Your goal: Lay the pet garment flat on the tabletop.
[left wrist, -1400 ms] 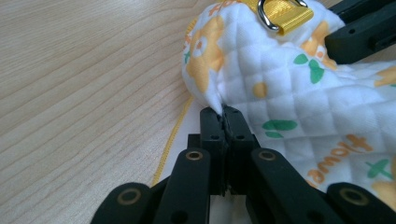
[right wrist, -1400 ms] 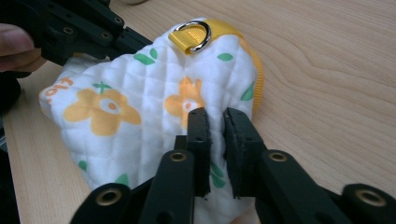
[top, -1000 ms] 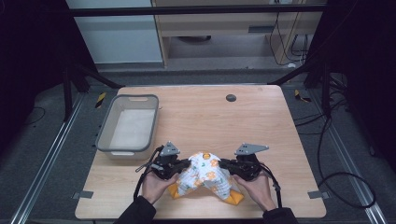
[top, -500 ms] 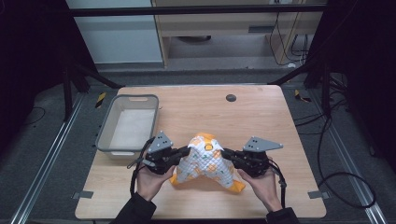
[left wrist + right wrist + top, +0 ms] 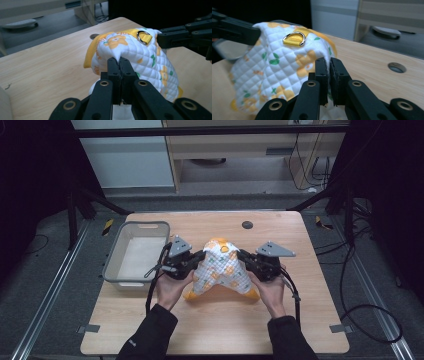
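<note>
A small quilted white garment (image 5: 219, 269) with yellow trim, orange and green prints and a yellow metal D-ring (image 5: 143, 35) hangs lifted over the wooden table (image 5: 300, 320). My left gripper (image 5: 200, 257) is shut on its left side; in the left gripper view the jaws pinch a fold of the white fabric (image 5: 119, 58). My right gripper (image 5: 242, 256) is shut on its right side, fabric (image 5: 287, 62) caught between the two black jaws. The garment's lower corners still reach the table. Each gripper's arm shows across from the other's camera.
A grey mesh basket (image 5: 112, 265) with a white lining stands at the table's left, close to my left hand. A round dark hole (image 5: 247, 225) sits in the tabletop beyond the garment. Cables trail from both grippers toward the front edge.
Both grippers have risen and moved away from the front edge, carrying the garment upward and spreading it between them.
</note>
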A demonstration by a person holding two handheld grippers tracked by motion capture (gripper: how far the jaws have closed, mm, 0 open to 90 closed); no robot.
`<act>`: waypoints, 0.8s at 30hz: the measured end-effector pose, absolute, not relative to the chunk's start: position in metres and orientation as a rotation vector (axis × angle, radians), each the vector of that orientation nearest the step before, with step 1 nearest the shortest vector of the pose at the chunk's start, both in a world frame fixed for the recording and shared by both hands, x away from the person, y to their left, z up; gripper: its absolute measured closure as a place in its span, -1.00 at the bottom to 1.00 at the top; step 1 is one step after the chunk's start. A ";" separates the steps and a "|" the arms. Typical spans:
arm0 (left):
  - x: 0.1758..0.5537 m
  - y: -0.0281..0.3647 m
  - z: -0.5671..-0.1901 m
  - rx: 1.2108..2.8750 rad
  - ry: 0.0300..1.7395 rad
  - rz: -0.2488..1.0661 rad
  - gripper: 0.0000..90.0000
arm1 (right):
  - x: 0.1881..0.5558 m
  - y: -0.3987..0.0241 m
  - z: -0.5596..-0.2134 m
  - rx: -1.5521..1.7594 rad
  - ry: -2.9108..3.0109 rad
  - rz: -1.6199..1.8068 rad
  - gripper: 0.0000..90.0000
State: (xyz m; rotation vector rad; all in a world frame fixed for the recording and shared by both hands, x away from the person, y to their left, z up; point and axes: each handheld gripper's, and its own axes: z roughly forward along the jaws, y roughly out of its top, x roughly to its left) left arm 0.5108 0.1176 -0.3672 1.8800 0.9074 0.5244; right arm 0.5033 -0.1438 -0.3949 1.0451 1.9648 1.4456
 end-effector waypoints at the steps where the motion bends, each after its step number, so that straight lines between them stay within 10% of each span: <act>1: 0.511 0.118 -0.367 1.880 0.907 0.524 0.96 | 0.503 -0.144 -0.395 1.045 1.965 1.446 0.88; 11: 0.533 0.138 -0.390 1.824 1.056 0.536 -0.09 | 0.526 -0.155 -0.398 1.098 1.943 1.197 0.40; 24: 0.486 0.179 -0.403 1.877 0.995 0.490 -0.24 | 0.471 -0.199 -0.403 1.055 2.035 1.263 0.09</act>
